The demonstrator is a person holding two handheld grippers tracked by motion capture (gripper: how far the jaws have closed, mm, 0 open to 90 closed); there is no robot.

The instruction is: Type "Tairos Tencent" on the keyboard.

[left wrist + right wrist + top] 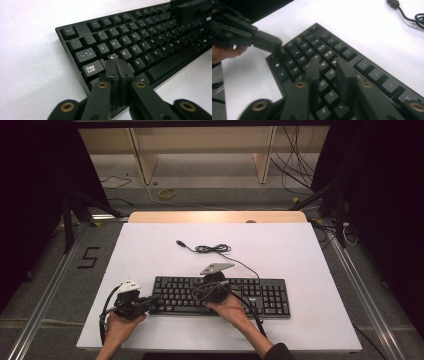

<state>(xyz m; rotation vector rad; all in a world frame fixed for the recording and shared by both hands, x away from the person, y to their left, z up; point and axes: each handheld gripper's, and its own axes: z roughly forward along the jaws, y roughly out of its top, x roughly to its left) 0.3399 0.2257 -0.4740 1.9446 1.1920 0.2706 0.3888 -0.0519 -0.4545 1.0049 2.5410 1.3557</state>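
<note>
While the keyboard [220,295] lies flat near the front of the white counter [150,250], both grippers work over it. The left gripper [115,62] has its jaws pressed together, nothing between them, the tips over the keys just beside Caps Lock at the keyboard's left end. The right gripper [328,67] hovers over the letter rows near the middle, its jaws slightly spread with keys visible in the gap, pinching nothing. The cable [215,249] lies coiled on the counter behind the keyboard.
</note>
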